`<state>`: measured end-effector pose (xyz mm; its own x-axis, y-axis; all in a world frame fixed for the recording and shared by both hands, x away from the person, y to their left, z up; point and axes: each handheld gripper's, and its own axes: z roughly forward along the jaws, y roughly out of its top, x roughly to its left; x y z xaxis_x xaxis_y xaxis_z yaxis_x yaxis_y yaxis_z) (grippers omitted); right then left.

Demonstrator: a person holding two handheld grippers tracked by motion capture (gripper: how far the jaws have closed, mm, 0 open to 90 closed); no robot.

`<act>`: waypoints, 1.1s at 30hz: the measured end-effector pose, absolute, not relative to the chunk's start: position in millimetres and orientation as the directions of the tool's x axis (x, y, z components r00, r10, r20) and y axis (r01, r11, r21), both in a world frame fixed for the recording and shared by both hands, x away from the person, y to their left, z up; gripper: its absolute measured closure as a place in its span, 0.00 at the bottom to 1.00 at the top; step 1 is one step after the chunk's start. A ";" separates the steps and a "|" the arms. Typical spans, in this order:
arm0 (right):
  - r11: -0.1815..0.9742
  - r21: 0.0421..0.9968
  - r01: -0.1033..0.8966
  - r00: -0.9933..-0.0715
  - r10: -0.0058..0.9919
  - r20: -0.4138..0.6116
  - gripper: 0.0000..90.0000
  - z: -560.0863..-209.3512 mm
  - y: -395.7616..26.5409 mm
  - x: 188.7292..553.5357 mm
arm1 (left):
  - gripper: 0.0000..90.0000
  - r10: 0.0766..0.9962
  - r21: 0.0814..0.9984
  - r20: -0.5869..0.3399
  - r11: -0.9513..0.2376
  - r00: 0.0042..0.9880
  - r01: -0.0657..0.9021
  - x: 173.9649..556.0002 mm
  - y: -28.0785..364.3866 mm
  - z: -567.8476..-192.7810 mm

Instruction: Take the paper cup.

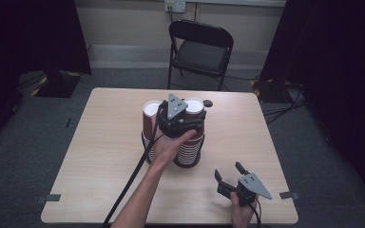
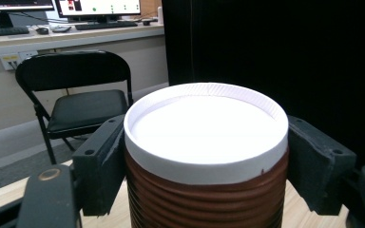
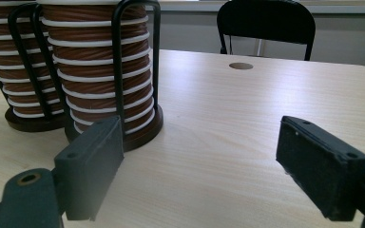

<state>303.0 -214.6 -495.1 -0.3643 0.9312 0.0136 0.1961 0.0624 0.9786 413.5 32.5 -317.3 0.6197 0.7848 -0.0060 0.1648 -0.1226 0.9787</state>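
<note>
My left tool (image 2: 204, 156) is gripping the top cup (image 2: 206, 142), upright, mouth up, on the rack's (image 3: 135, 61) stack; right tool (image 3: 204, 166) is resting released on the bench (image 3: 228, 123).

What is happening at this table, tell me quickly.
A person is working with two hand-held grippers at a wooden table. The left gripper is shut on the top cup of one of two tall stacks of brown paper cups standing in black wire holders. The right gripper rests near the table's front right corner, its fingers open with nothing between them. No cup has been lifted off yet.
</note>
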 end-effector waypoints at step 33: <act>0.064 0.977 0.202 -0.369 0.929 0.015 0.17 -495.0 -214.5 303.6 | 0.25 0.766 0.996 -0.040 -0.018 0.641 0.083 407.0 41.7 -293.9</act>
<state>303.6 -214.5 -495.0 -0.3691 0.9293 0.0150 0.2022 0.0645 0.9772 407.0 41.7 -293.9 0.6415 0.7661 -0.0395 0.0826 -0.0177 0.9964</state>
